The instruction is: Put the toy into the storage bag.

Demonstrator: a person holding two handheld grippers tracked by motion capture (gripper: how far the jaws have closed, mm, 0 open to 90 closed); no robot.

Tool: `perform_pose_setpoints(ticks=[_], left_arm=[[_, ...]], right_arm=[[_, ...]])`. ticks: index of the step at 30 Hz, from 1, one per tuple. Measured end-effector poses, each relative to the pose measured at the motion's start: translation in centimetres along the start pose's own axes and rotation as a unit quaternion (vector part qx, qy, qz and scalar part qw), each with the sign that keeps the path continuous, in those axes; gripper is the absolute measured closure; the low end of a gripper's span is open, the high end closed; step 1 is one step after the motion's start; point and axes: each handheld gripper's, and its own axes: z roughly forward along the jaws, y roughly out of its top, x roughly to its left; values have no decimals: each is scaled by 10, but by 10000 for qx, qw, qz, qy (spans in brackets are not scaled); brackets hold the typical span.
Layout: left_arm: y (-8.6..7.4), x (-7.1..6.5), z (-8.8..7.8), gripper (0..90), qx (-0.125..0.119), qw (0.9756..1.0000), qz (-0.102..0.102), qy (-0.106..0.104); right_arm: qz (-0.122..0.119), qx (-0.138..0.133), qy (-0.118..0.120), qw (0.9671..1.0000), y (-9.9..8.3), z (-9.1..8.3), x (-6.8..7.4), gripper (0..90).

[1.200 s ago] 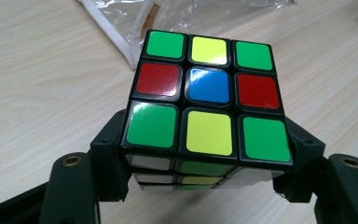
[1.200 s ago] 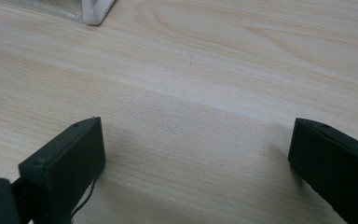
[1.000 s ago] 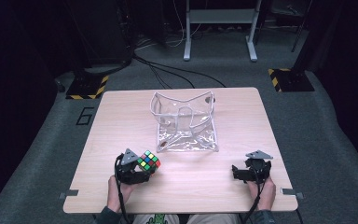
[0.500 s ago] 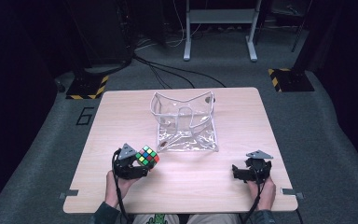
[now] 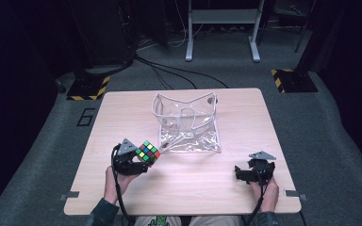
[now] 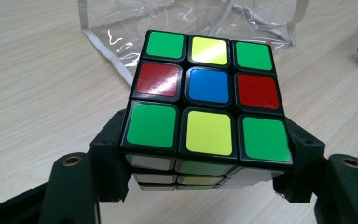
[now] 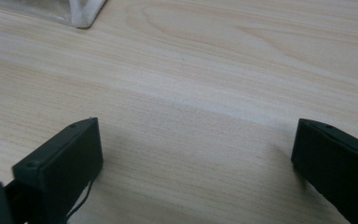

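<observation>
Both jaws of left claw (image 6: 205, 186) clamp cube (image 6: 207, 98).

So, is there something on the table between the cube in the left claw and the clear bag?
Nothing visible. The cube, clamped in the left claw, sits just beside the clear bag's near left corner, with bare table between them.

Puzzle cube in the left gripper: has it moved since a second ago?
Yes. The puzzle cube, clamped in the left gripper, has drifted a little toward the clear bag in the high view.
</observation>
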Motion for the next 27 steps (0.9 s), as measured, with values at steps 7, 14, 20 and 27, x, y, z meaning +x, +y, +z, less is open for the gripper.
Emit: perform_pose_setpoints(ticks=[7, 14, 20, 27], left_arm=[[12, 5, -1, 334, -32, 10000, 35, -30], [22, 9, 0, 334, -50, 10000, 64, -38], [28, 12, 1, 334, -49, 9999, 87, -63], [39, 17, 2, 334, -85, 9998, 97, -128]], right_arm=[[38, 2, -33, 10000, 1, 1, 0, 0], [36, 4, -31, 10000, 1, 1, 0, 0], [26, 7, -18, 10000, 1, 1, -1, 0], [26, -16, -8, 10000, 2, 2, -1, 0]])
